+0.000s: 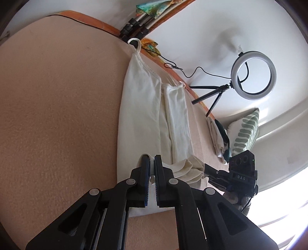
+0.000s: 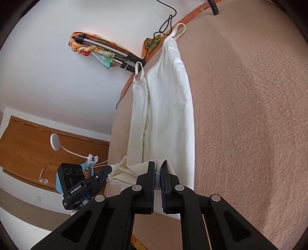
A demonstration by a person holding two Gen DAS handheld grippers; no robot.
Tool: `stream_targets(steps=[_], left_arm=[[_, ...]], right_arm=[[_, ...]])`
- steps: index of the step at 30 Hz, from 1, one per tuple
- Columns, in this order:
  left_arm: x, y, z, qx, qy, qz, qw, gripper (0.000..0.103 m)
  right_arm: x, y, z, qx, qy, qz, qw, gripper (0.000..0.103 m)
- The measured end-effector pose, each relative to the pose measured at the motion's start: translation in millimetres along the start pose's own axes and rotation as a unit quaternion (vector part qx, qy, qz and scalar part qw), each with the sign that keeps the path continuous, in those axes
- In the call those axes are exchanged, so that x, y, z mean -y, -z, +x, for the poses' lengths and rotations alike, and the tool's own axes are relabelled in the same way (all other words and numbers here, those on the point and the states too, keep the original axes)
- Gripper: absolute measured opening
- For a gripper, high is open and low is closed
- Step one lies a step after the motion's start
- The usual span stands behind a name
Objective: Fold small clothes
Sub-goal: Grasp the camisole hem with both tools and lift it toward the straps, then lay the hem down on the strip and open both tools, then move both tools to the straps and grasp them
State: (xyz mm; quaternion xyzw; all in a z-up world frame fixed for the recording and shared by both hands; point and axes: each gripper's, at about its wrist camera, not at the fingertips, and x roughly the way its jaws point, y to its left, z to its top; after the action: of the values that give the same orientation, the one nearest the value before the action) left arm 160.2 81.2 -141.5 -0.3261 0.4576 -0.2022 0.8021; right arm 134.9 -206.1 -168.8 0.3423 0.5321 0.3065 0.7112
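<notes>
A white strappy top (image 1: 142, 107) lies stretched out on the beige surface (image 1: 57, 115), straps at the far end. It also shows in the right wrist view (image 2: 165, 107). My left gripper (image 1: 151, 163) is shut on the top's near hem, white cloth pinched between its pads. My right gripper (image 2: 158, 169) is shut on the hem too, at the other corner. Each gripper shows in the other's view: the right one (image 1: 207, 169) and the left one (image 2: 107, 170), with bunched hem cloth between them.
A ring light on a tripod (image 1: 252, 75) stands past the surface's far edge. A stack of folded clothes (image 1: 219, 136) and a striped cushion (image 1: 244, 132) lie at the right. A folded tripod with colourful cloth (image 2: 107, 50) lies by the orange edge (image 2: 192, 17).
</notes>
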Motion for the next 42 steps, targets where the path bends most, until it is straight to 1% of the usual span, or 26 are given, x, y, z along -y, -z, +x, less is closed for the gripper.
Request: stream_targets(steps=[3,4,5,6,7,8,9,10,11,13,15,19,21,24,25,27,28,30,31,32,35,37,39,40,42], left_arm=[[-3.8,-2.6,4.9,0.003,-0.013,0.001,0.9999,0.004],[-4.9,-3.2,5.9,0.003,-0.017,0.001,0.9998,0.004],[-5.0,-3.9,6.6,0.001,-0.021,0.002,0.9998,0.005],[-3.3,-4.8,6.7,-0.002,-0.027,0.009,0.9996,0.006],[-0.9,-5.8,4.6,-0.001,-0.034,0.018,0.9993,0.012],[1.9,-6.3,-0.2,0.006,-0.041,0.028,0.9988,0.019],[4.9,-6.5,-7.4,0.018,-0.045,0.038,0.9981,0.021],[7.8,-6.1,-15.1,0.031,-0.040,0.051,0.9974,0.021],[11.1,-5.0,-21.8,0.042,-0.046,0.067,0.9958,0.021],[15.5,-2.1,-28.8,0.056,-0.061,0.100,0.9916,0.021],[15.5,0.4,-24.2,0.042,-0.070,0.116,0.9899,0.021],[17.8,6.0,-2.4,0.007,-0.087,0.143,0.9859,0.021],[18.6,5.3,8.0,-0.003,-0.098,0.143,0.9848,0.021],[20.5,3.2,20.5,-0.010,-0.116,0.148,0.9821,0.021],[21.6,3.0,23.9,-0.013,-0.124,0.153,0.9804,0.021],[23.2,2.7,28.4,-0.006,-0.155,0.163,0.9743,0.021],[23.6,2.1,29.3,0.000,-0.170,0.169,0.9708,0.021],[23.6,1.7,28.6,0.009,-0.187,0.177,0.9662,0.021],[22.7,1.3,26.9,0.016,-0.193,0.183,0.9638,0.021],[22.8,1.0,25.1,0.020,-0.196,0.184,0.9630,0.021],[24.9,-1.0,18.1,0.029,-0.193,0.186,0.9628,0.021],[27.9,-3.8,12.9,0.036,-0.185,0.188,0.9639,0.021],[31.5,-9.8,8.1,0.039,-0.169,0.189,0.9666,0.021],[33.0,-14.0,6.7,0.041,-0.162,0.184,0.9685,0.021],[33.2,-26.8,5.3,0.039,-0.139,0.169,0.9751,0.023]], right_arm=[[7.0,-4.0,7.8,-0.005,0.011,0.010,1.000,0.003],[8.1,-5.5,8.8,-0.006,0.013,0.010,1.000,0.004],[8.1,-7.2,9.3,-0.006,0.016,0.008,1.000,0.007],[7.6,-8.6,9.2,-0.008,0.017,0.006,1.000,0.010],[6.0,-9.9,8.6,-0.012,0.016,0.001,1.000,0.013],[2.9,-10.5,5.5,-0.014,0.012,-0.012,1.000,0.023],[-1.2,-10.8,2.3,-0.011,0.010,-0.029,0.999,0.032],[-5.1,-10.7,-1.9,-0.008,0.007,-0.047,0.999,0.036],[-8.8,-10.5,-6.6,-0.005,0.006,-0.061,0.998,0.038],[-15.1,-6.8,-18.5,0.011,0.015,-0.091,0.996,0.038],[-21.2,-3.4,-21.9,0.018,0.041,-0.124,0.991,0.037],[-33.9,5.4,-6.3,0.011,0.109,-0.193,0.975,0.036],[-37.1,6.5,5.6,0.009,0.144,-0.215,0.966,0.035],[-39.7,2.2,20.9,0.009,0.174,-0.234,0.957,0.029],[-42.0,0.6,25.4,0.011,0.185,-0.243,0.952,0.029],[-46.0,-3.0,33.3,0.014,0.221,-0.259,0.940,0.028],[-48.8,-4.2,35.3,0.018,0.236,-0.265,0.935,0.024],[-52.6,-5.8,37.7,0.026,0.276,-0.278,0.920,0.024],[-54.4,-5.8,38.0,0.030,0.288,-0.284,0.914,0.025],[-56.0,-5.4,38.0,0.032,0.295,-0.288,0.910,0.025],[-57.3,-5.2,32.7,0.038,0.297,-0.286,0.910,0.026],[-57.8,-6.0,26.4,0.045,0.292,-0.283,0.913,0.028],[-57.9,-9.8,19.6,0.048,0.274,-0.277,0.920,0.034],[-58.5,-11.0,17.0,0.050,0.268,-0.275,0.922,0.035],[-61.3,-17.3,13.1,0.060,0.264,-0.272,0.923,0.040]])
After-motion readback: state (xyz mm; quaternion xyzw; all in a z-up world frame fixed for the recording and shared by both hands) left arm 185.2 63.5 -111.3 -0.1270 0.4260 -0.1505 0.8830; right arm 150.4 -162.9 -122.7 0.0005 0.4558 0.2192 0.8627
